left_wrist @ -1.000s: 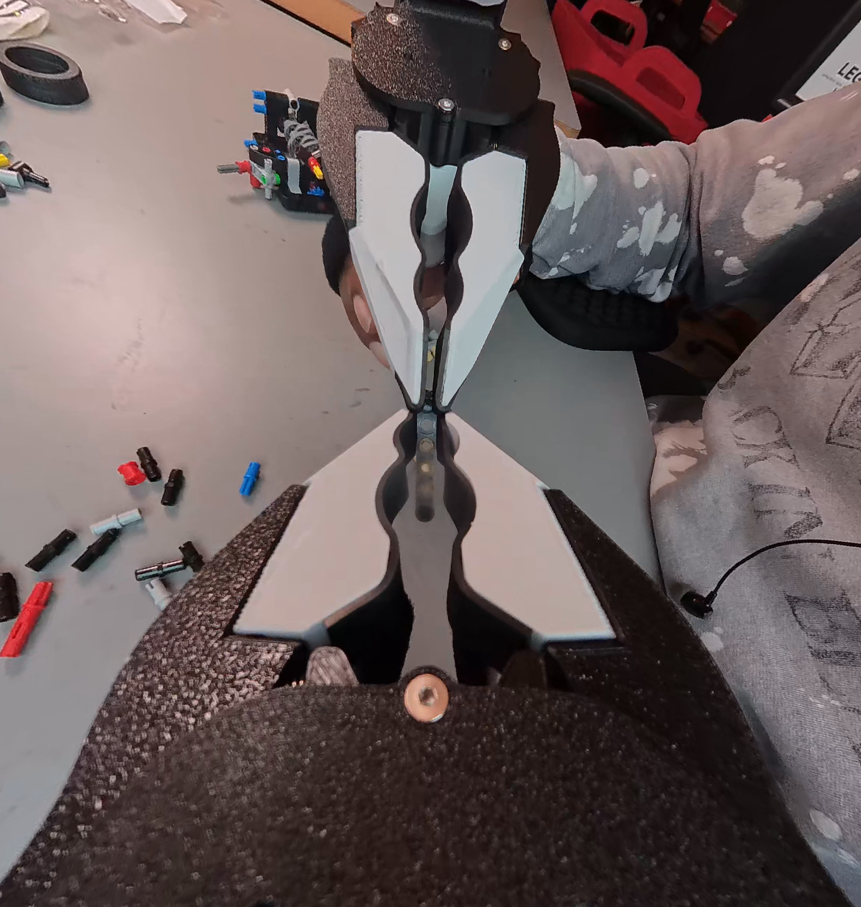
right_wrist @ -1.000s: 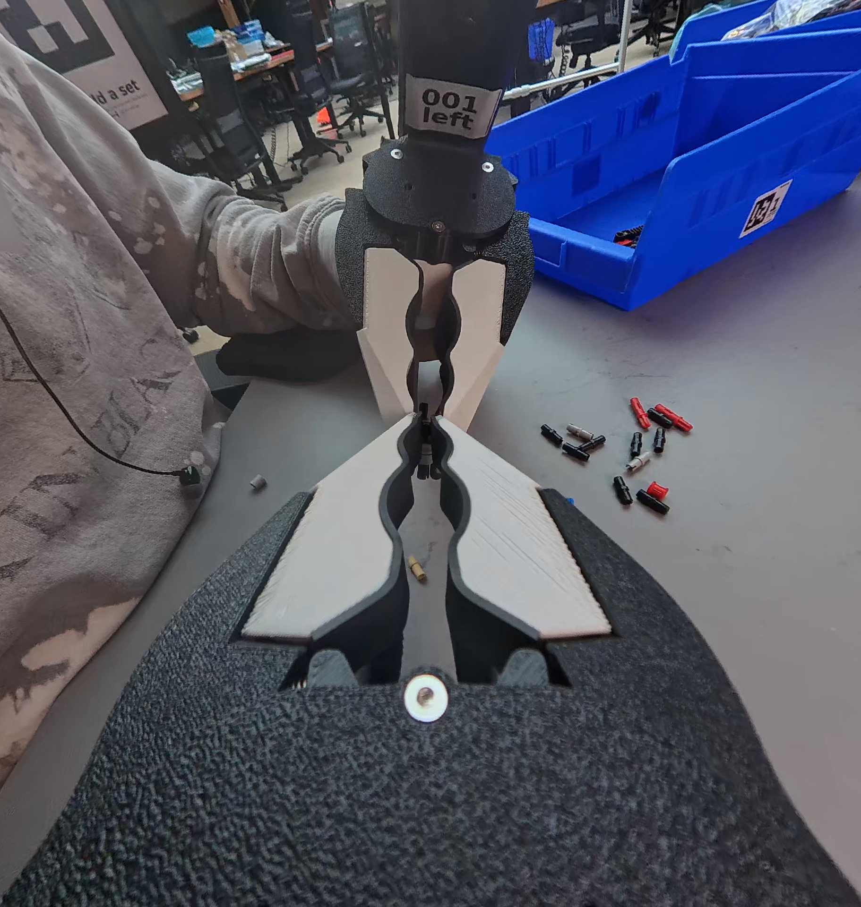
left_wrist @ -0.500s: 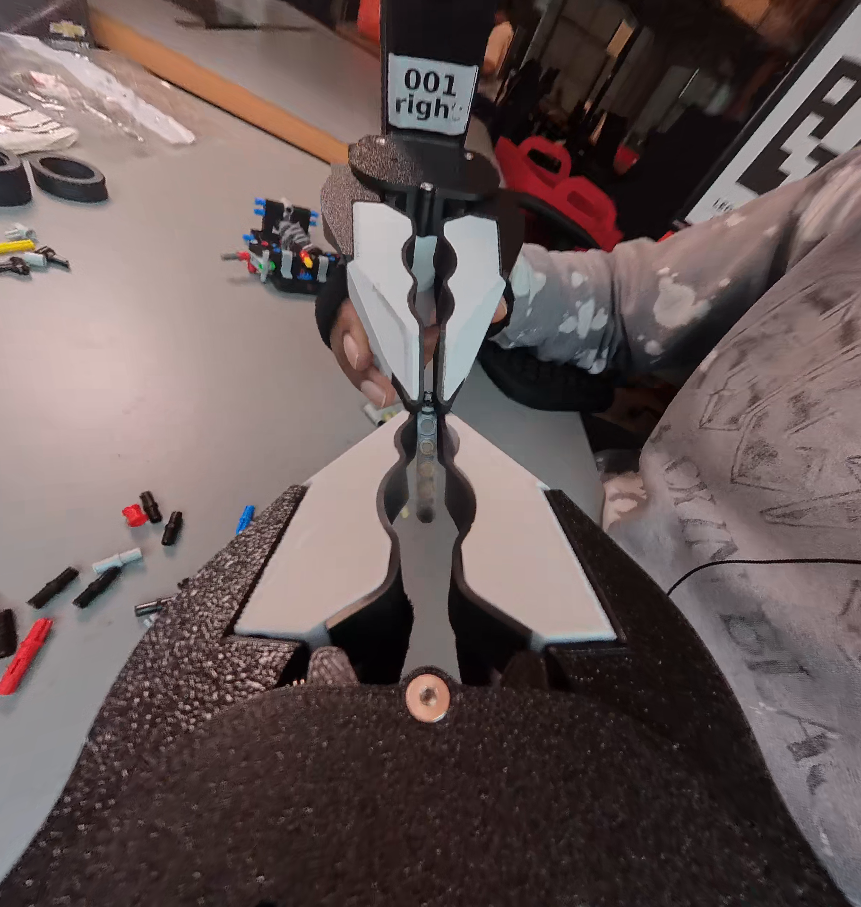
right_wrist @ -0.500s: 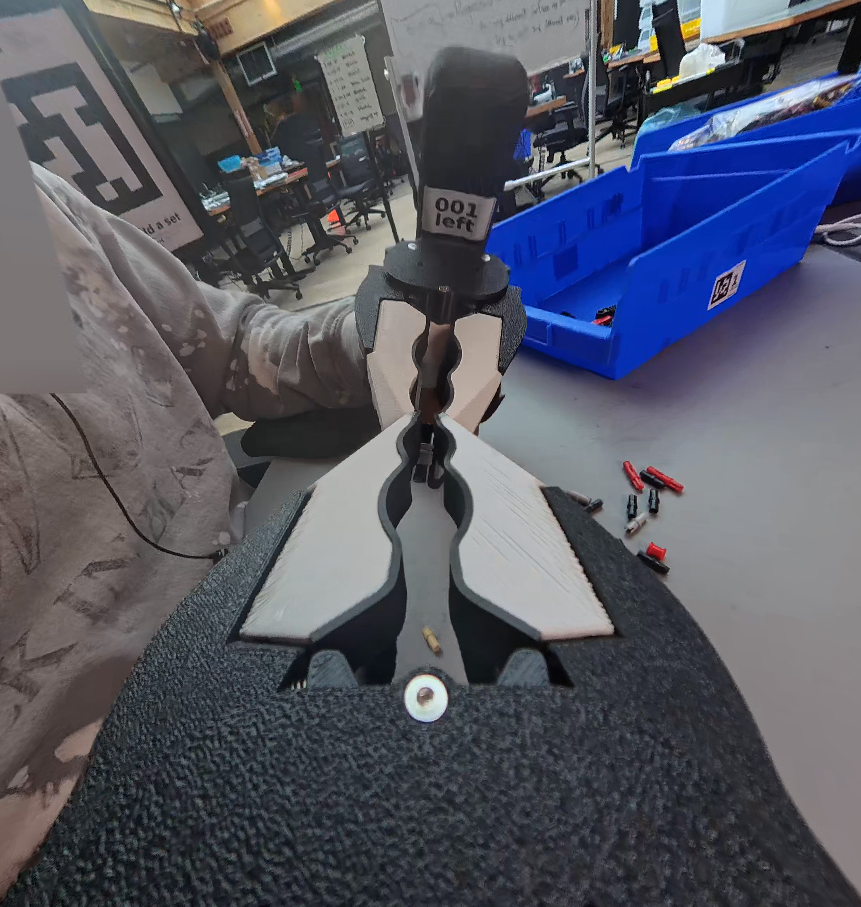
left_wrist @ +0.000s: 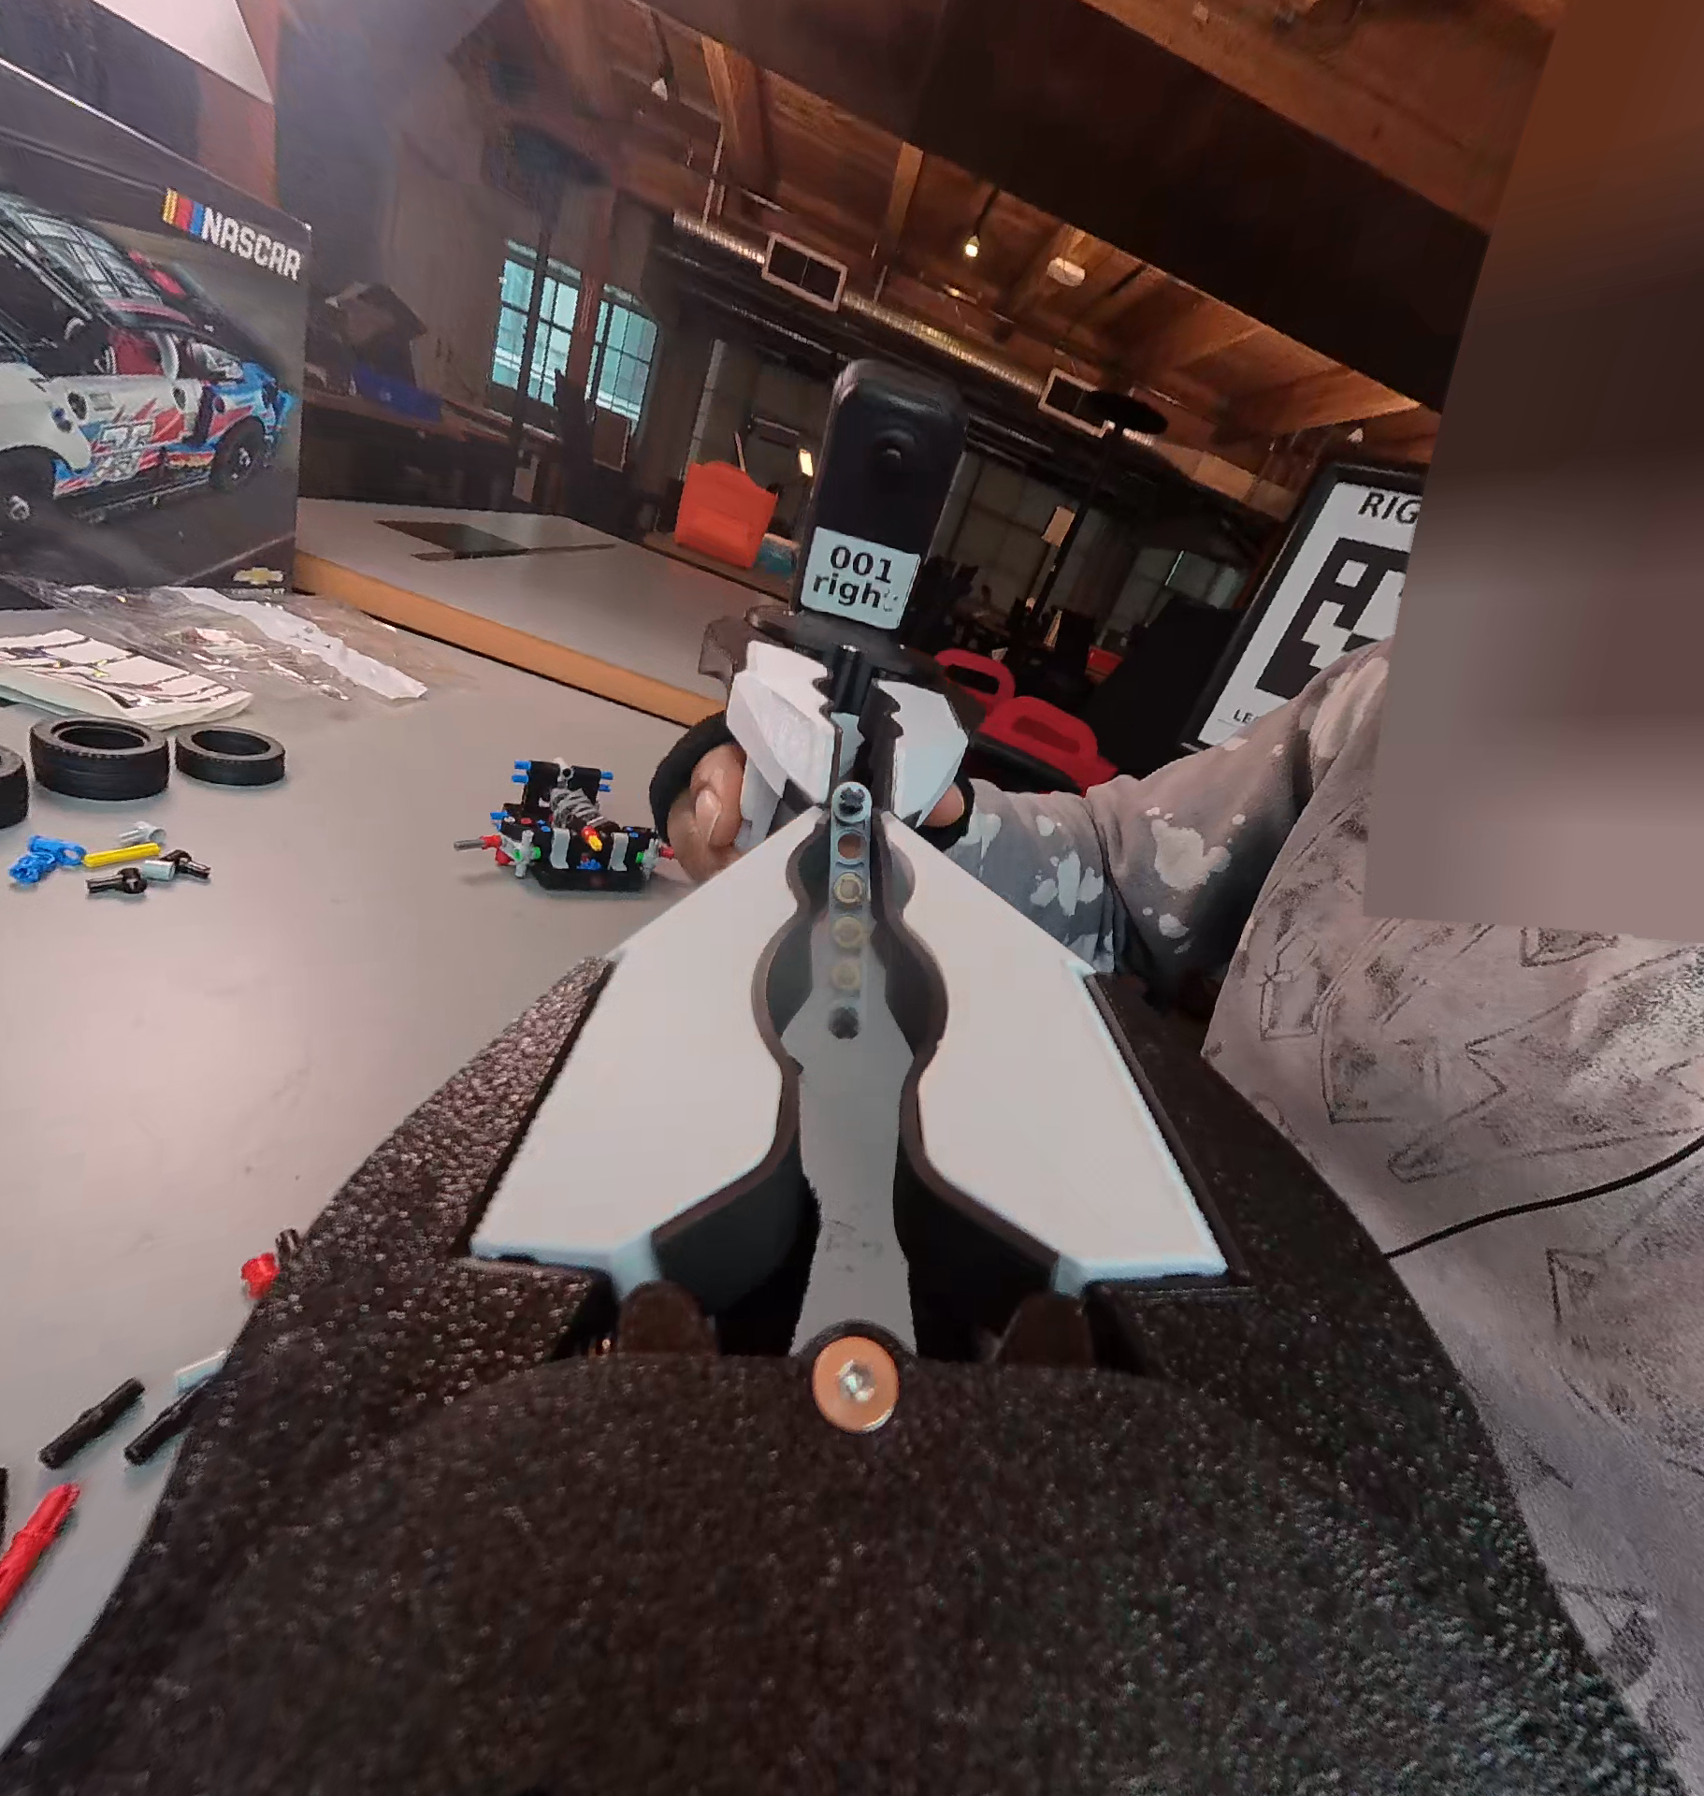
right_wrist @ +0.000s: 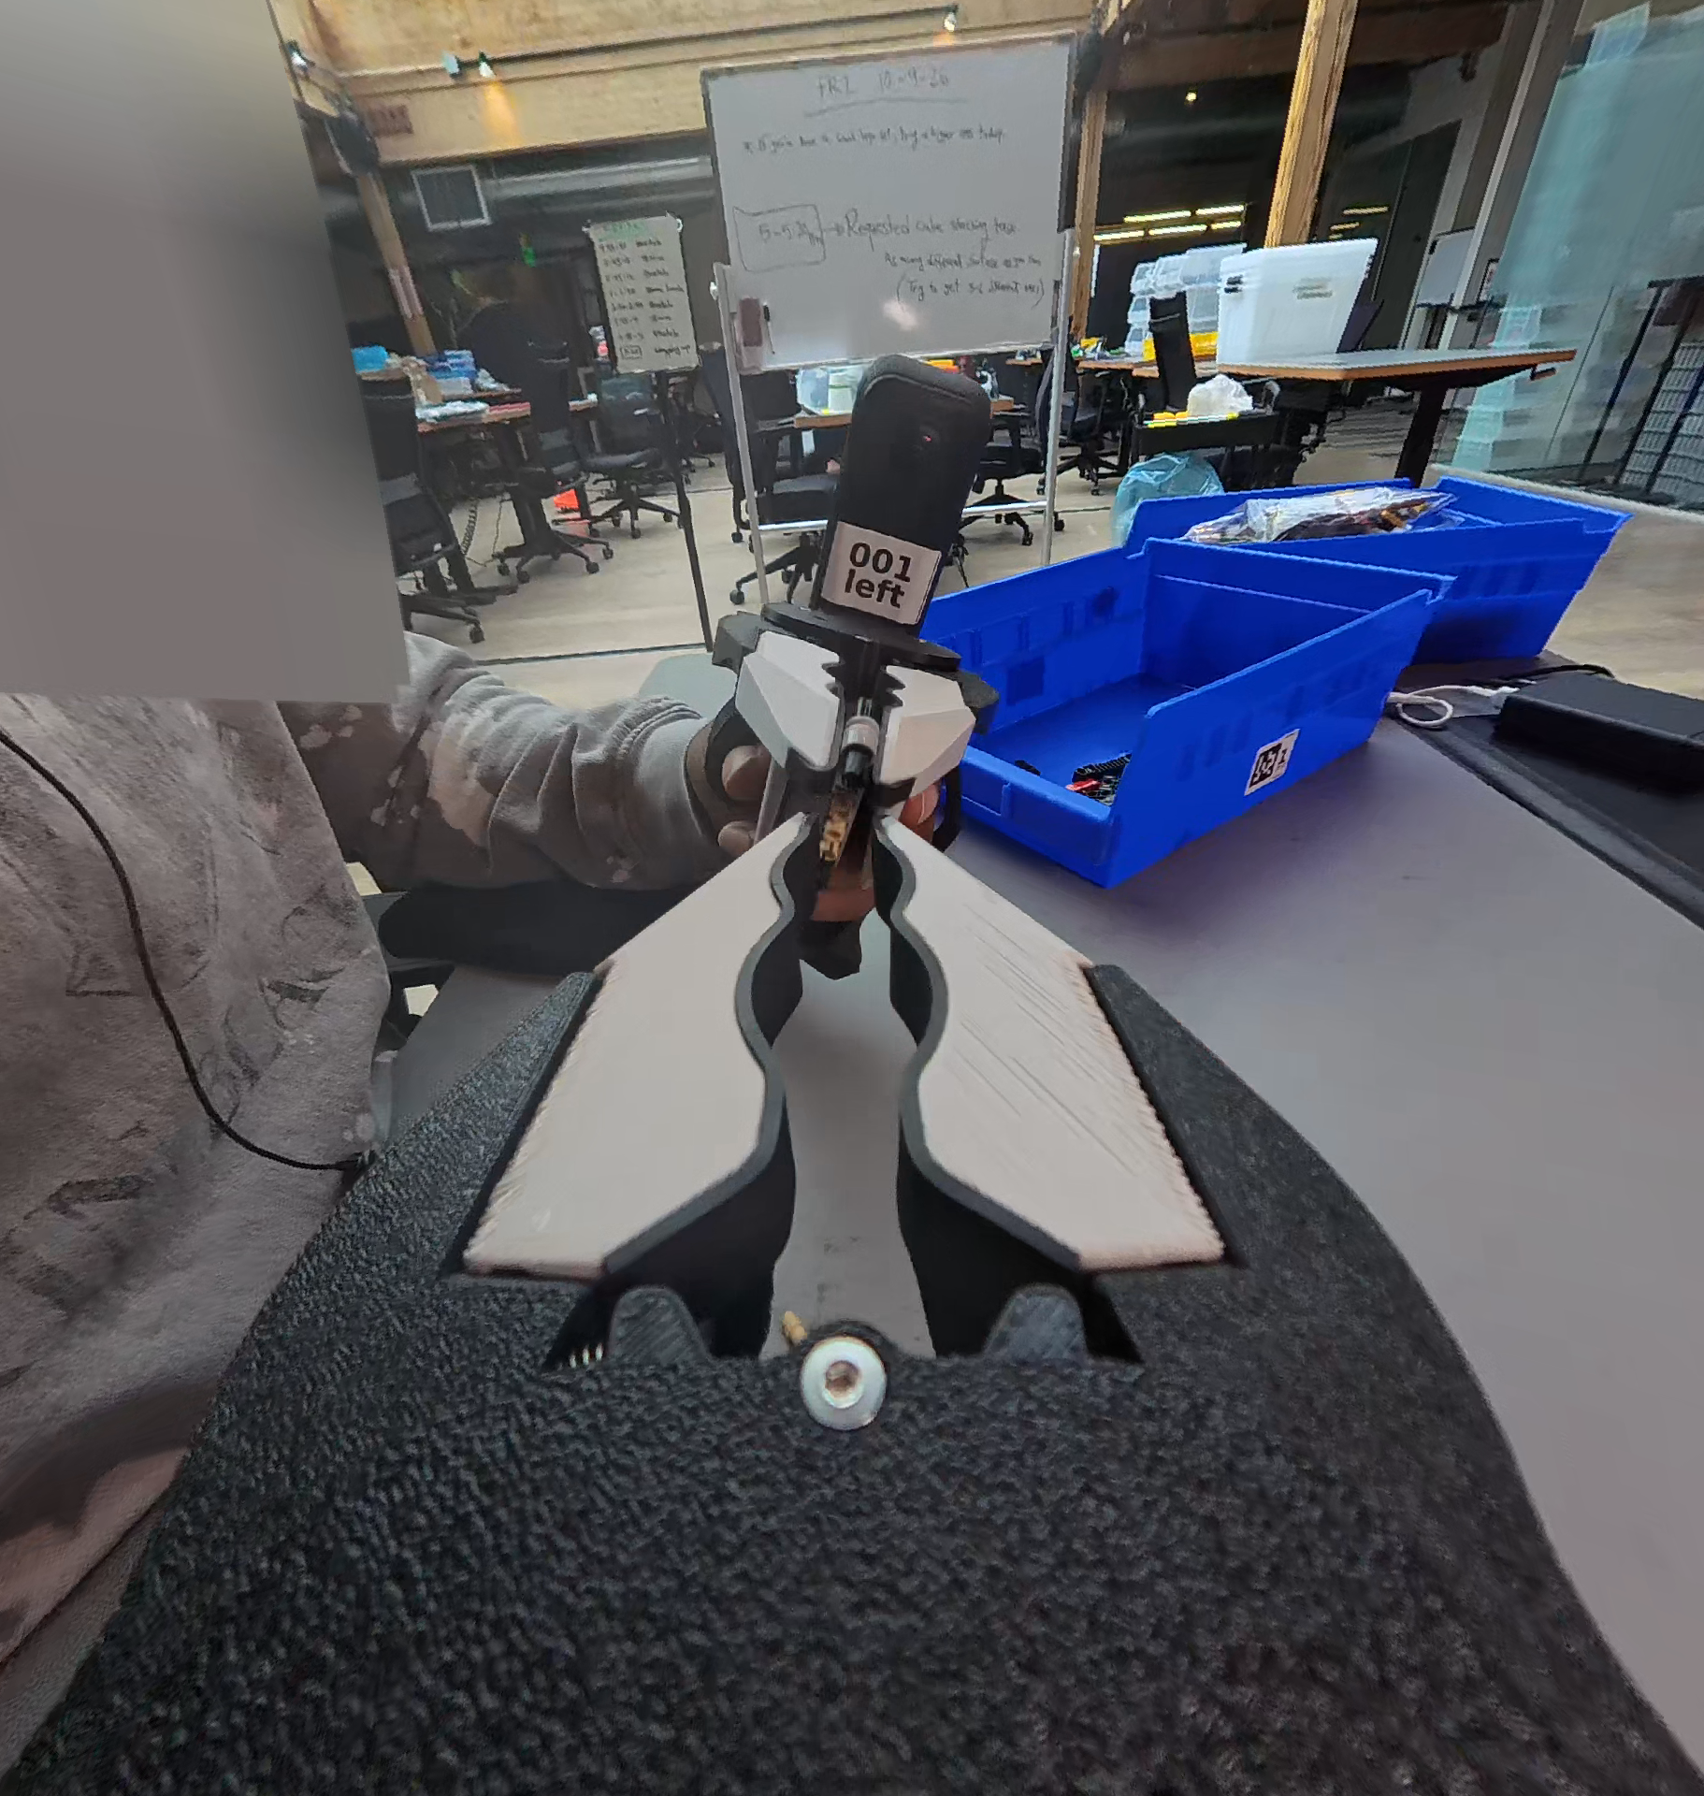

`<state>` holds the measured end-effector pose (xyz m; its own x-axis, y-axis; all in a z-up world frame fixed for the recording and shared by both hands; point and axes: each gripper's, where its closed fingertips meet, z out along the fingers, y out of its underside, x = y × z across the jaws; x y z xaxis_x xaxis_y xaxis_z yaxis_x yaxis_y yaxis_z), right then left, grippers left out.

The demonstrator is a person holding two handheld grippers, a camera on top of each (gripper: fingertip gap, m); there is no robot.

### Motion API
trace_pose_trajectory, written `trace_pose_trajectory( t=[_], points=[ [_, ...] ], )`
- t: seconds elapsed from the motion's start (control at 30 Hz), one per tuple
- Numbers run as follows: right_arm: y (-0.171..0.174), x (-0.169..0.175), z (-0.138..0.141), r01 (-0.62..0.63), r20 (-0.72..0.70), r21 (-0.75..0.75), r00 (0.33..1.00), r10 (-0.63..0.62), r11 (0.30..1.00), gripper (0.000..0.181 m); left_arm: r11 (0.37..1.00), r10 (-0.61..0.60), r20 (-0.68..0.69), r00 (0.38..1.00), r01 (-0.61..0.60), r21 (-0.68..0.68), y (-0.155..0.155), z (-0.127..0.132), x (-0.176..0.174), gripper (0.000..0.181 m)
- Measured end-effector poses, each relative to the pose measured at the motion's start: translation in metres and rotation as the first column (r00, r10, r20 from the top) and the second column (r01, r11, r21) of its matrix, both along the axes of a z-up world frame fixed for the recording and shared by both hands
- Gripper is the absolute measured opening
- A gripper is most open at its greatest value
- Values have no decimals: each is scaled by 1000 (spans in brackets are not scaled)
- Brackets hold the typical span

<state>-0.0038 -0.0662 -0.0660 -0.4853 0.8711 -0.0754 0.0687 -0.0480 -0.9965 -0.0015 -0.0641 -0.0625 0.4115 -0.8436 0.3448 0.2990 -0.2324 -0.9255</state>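
Note:
My left gripper (left_wrist: 848,826) is shut on a grey beam with holes (left_wrist: 846,914), holding it lengthwise between the fingers. Tan pins sit in the beam's middle holes and a black pin (left_wrist: 850,799) sits in its far end hole. My right gripper (right_wrist: 840,826) faces the left gripper tip to tip. Its jaws stand slightly apart around the beam's end, which shows edge-on (right_wrist: 834,838). The right gripper also shows in the left wrist view (left_wrist: 853,768), and the left gripper shows in the right wrist view (right_wrist: 853,768). Both are raised above the grey table (left_wrist: 197,1020).
A partly built black model (left_wrist: 576,846), three tyres (left_wrist: 100,758), loose coloured pins (left_wrist: 110,865) and red and black pins (left_wrist: 12,1545) lie on the left. A boxed car set (left_wrist: 119,389) stands behind. Blue bins (right_wrist: 1178,700) stand at right. A tan pin (right_wrist: 790,1322) lies below. Left and right tips are no more than a few centimetres apart.
Both grippers have lifted and tilted up from the table. The right gripper's jaws have parted and let go of the black pin, which stays in the beam's end hole.

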Motion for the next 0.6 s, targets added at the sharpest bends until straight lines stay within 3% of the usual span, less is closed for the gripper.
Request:
trace_pose_trajectory(
  t=[0.23, 0.3, 0.6],
  points=[
    [-10, -17, -5, 42, 9, -68, 999, -41, 997, 19, 994, 63, 160, 985, -76, 77, 5, 15, -3, 6],
    [-10, -21, -2, 67, -11, -77, 998, -68, 995, 8, 994, 64, 150, 987, -77, 77, 6, 13, 1, 6],
    [-1, -12, -13, 59, 43, -9, 997, -59, 998, 7, 994, 84, 50, 995, -87, 72, 6, 7, -5, 18]
  ],
)
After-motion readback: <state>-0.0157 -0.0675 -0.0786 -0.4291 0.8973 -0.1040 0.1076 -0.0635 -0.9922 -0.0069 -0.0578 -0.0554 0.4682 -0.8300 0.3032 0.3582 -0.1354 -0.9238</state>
